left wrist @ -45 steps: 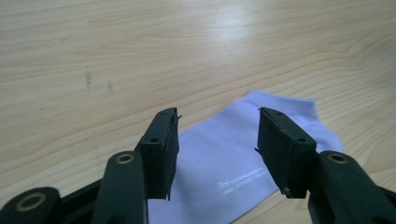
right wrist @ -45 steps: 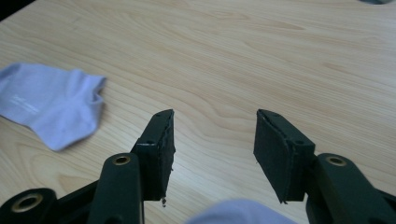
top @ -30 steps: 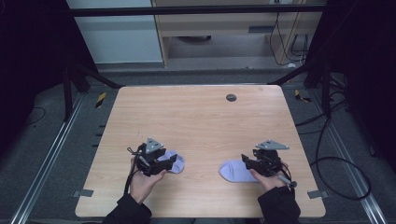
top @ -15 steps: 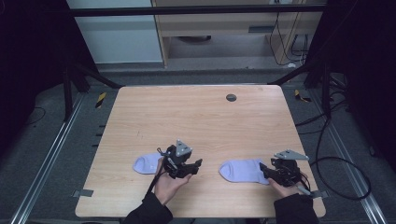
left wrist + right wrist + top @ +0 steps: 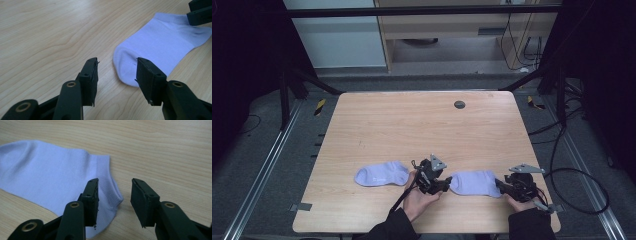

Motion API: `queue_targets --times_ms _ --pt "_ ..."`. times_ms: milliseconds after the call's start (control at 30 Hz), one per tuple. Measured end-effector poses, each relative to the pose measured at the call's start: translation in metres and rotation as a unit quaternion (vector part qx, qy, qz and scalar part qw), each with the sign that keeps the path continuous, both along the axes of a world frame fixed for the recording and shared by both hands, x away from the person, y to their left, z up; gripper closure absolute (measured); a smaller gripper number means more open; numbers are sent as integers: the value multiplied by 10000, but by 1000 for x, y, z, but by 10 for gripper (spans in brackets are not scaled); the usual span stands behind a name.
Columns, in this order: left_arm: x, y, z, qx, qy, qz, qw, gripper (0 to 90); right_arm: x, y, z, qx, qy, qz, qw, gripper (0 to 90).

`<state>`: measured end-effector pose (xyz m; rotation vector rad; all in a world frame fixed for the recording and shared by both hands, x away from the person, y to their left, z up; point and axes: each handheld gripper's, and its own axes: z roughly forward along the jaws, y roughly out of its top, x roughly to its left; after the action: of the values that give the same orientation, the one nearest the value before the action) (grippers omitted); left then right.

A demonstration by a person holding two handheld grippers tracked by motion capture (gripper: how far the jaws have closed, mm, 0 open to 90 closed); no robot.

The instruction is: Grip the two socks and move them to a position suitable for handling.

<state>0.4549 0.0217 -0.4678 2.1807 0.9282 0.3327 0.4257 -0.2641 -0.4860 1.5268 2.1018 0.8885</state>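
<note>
Two pale lilac socks lie flat near the table's front edge. The left sock lies alone. Both grippers are at the right sock. My left gripper is at its toe end. In the left gripper view the toe lies between the jaws of the left gripper, which have just been closing without pressing on it. My right gripper is at the cuff end. The cuff lies partly between the jaws of the right gripper, which have also just been closing with a gap left.
The wooden table has a dark round grommet near its far edge. Black cables trail over the floor on the right. Metal rails run along both sides of the table.
My left hand has left the left sock spread flat and moved right to the toe of the right sock. My right hand has shifted right to that sock's cuff.
</note>
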Motion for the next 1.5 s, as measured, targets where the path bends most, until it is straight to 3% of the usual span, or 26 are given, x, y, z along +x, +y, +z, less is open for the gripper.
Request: queue_targets --times_ms 167,233,300,467,600,733,800,833,900,1100,1500 --pt "3 -11 -13 176 91 -29 9998 564 1 1 -5 -28 112 55 9999 623" --pt "4 -17 -23 278 229 -21 9993 580 1 2 -5 -68 133 89 9998 642" --pt "3 -19 -25 312 142 -40 9994 584 1 2 -5 -69 150 105 9998 661" --pt "3 -21 -24 358 175 77 9992 663 2 2 -7 -70 225 133 9996 741" --pt "4 -21 -23 299 285 147 9990 801 1 5 -6 -129 240 145 9995 855" --pt "5 -19 -22 286 286 99 9991 887 1 6 -1 -63 253 168 9995 864" --pt "6 -16 -19 200 354 98 9991 890 0 6 1 -43 201 171 9996 865" --pt "5 -10 -15 75 398 35 9992 890 -3 6 9 86 80 190 9998 866" --pt "3 -3 -9 50 317 -5 9995 891 -8 9 16 249 -4 210 9995 866" --pt "-2 21 7 -41 228 -65 9997 893 -15 28 35 376 -297 500 9976 868" --pt "-15 77 22 -28 186 133 9997 893 -19 72 41 480 -261 1016 9933 869"
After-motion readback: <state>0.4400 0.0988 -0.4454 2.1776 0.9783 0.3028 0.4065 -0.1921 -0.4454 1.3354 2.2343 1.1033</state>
